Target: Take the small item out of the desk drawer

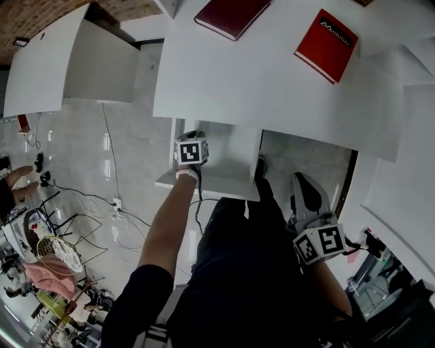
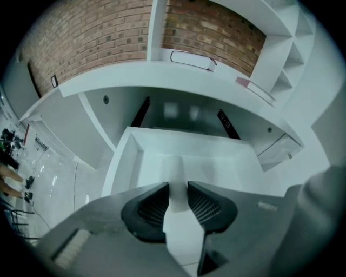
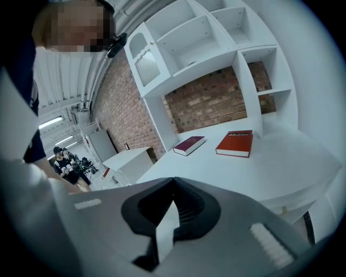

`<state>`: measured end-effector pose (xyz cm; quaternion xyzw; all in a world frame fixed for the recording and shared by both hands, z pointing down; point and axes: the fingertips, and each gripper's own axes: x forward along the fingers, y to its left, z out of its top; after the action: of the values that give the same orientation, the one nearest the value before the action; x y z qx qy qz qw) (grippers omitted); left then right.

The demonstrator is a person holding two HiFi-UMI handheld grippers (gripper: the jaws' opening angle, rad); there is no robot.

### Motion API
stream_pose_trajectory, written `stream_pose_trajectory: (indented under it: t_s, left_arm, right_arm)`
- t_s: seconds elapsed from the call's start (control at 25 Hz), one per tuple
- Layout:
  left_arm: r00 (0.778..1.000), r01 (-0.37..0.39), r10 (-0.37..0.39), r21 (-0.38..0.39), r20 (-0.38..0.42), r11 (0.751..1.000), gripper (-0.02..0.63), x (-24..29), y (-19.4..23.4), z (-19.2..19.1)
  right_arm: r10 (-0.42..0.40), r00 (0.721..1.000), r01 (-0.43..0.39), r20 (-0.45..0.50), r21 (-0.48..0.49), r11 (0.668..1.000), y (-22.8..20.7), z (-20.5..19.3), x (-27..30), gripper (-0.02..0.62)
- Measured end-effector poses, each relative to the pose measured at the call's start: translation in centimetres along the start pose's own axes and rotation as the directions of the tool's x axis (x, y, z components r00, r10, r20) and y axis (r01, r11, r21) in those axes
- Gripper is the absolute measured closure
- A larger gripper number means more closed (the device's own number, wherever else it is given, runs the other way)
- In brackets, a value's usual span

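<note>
Under the white desk the white drawer is pulled out. My left gripper reaches down into it at its left side. In the left gripper view the drawer lies open below, and a small white elongated item rises from its floor into the gap between the dark ribbed pads. My left gripper is shut on this item. My right gripper hangs low at the right, beside the person's leg, away from the drawer. In its own view my right gripper has its tips touching, with nothing held.
A dark red book and a red book lie on the desk top. The person's legs and a shoe stand in front of the drawer. Cables trail over the tiled floor at left, with clutter at the lower left.
</note>
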<state>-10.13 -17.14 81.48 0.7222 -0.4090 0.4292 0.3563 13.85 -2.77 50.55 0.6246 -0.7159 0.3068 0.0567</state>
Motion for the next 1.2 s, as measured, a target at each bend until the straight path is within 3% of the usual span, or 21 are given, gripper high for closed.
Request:
stream_pose_trajectory:
  t_s: [0.28,0.56,0.8,1.2]
  left_arm:
    - [0.99,0.117,-0.11,-0.079,0.09,0.99,0.485,-5.7,-2.3,0.8]
    - [0.965,0.162,-0.137,-0.1,0.222,0.982,0.486,-13.5,-3.2,2.2]
    - [0.92,0.204,-0.128,-0.172,0.372,0.964,0.486,-20.4,-3.5,2.7]
    - [0.849,0.21,-0.064,-0.224,0.525,0.952,0.486,-28.9,-2.9,1.9]
  right_arm:
    - [0.108,0.994,-0.109,-0.008,-0.047,0.993,3.7,0.2,1.0,0.592]
    - [0.204,0.979,-0.203,-0.006,-0.095,0.975,6.4,1.3,2.4,0.592]
    - [0.257,0.966,-0.25,0.028,-0.144,0.957,7.9,3.7,2.5,0.593]
    - [0.311,0.947,-0.291,0.08,-0.195,0.937,9.6,7.2,2.7,0.592]
